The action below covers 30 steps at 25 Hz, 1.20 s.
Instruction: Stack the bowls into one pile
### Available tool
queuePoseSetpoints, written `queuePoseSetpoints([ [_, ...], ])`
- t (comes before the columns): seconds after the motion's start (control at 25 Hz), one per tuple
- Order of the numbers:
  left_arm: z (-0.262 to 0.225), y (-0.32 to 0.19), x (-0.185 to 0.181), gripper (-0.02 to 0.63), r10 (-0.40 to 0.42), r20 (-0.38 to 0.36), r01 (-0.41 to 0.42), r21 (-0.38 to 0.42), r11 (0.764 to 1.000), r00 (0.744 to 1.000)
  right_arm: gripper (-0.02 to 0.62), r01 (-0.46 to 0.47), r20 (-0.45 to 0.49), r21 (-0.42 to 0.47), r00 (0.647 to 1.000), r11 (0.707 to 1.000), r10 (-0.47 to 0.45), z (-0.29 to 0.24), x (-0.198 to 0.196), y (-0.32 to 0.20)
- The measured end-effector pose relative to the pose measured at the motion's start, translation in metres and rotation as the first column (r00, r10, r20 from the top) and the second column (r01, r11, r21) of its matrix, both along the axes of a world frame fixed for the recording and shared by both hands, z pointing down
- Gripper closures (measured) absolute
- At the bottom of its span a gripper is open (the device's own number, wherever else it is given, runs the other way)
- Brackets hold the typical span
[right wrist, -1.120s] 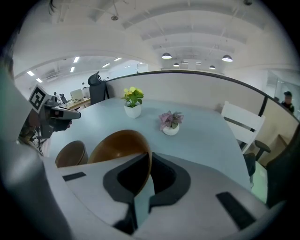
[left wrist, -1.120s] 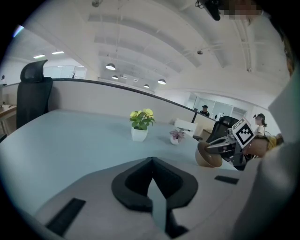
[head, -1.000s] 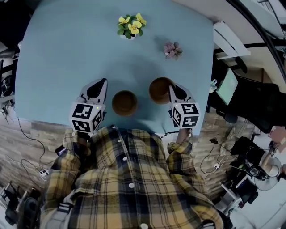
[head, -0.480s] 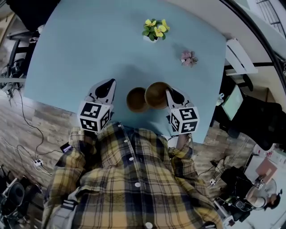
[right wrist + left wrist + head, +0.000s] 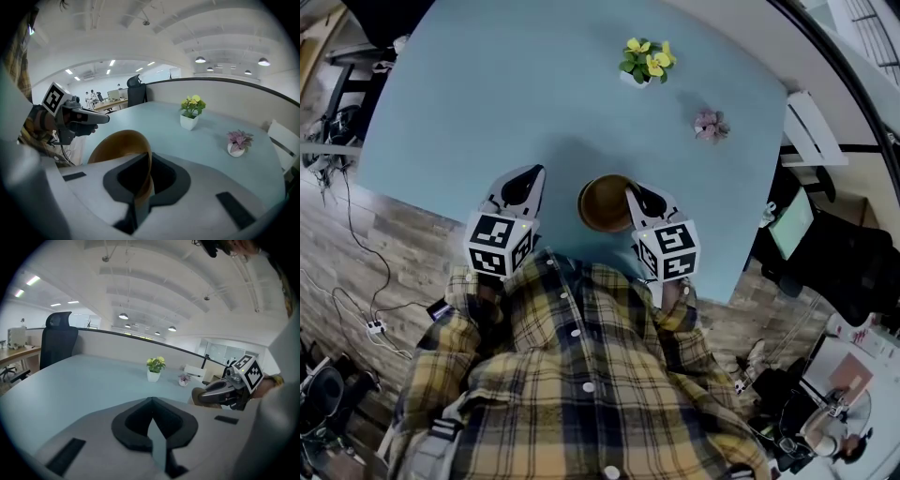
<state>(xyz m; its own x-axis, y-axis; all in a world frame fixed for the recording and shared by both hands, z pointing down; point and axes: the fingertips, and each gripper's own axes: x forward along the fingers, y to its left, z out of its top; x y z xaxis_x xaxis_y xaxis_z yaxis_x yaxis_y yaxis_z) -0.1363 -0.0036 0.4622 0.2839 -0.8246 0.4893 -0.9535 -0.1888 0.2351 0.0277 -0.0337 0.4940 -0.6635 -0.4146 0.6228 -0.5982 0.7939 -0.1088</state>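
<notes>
Close to the near edge of the blue table, just ahead of your plaid shirt, the brown bowl lies between your two grippers. Your right gripper has its jaws pinched on the bowl's right-hand rim. The right gripper view shows the thin wall running down between the two pads, with the bowl's hollow opening to the left. The head view shows only one round brown outline, so you cannot tell whether a second bowl lies beneath it, or whether it rests on the table. Your left gripper is to the left of the bowl and apart from it, its jaws pressed together on nothing. Its own view looks across the tabletop toward the plants. A white pot of yellow flowers stands toward the far right. A small pot with a pink plant stands nearer and further right. Both are well apart from the bowl.
</notes>
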Motion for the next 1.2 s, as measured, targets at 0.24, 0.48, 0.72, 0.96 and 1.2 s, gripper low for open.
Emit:
queuePoseSetpoints([
  [0.24, 0.004, 0.007, -0.007, 0.615, -0.017, -0.001, 0.017, -0.016, 1.0, 1.0, 0.58, 0.023, -0.024, -0.032, 0.999, 0.999, -0.024, 0.015, -0.006, 0.008],
  [0.48, 0.008, 0.013, -0.007, 0.615, -0.029, -0.005, 0.029, -0.027, 0.999, 1.0, 0.58, 0.029, -0.063, -0.048, 0.998, 0.998, -0.032, 0.029, -0.003, 0.013],
  [0.72, 0.013, 0.012, -0.007, 0.615, -0.038, -0.007, 0.038, -0.039, 0.999, 0.999, 0.578, 0.05, -0.113, -0.063, 0.992, 0.997, -0.057, 0.042, -0.003, 0.015],
  [0.96, 0.015, 0.01, -0.004, 0.615, -0.037, -0.01, 0.036, -0.048, 0.998, 0.999, 0.571, 0.084, -0.137, -0.032, 0.987, 0.996, -0.087, 0.042, -0.005, 0.016],
  [1.2, 0.018, 0.01, -0.001, 0.615, -0.037, -0.011, 0.037, -0.053, 0.998, 0.999, 0.477, 0.086, -0.135, 0.001, 0.987, 0.996, -0.085, 0.038, -0.006, 0.016],
])
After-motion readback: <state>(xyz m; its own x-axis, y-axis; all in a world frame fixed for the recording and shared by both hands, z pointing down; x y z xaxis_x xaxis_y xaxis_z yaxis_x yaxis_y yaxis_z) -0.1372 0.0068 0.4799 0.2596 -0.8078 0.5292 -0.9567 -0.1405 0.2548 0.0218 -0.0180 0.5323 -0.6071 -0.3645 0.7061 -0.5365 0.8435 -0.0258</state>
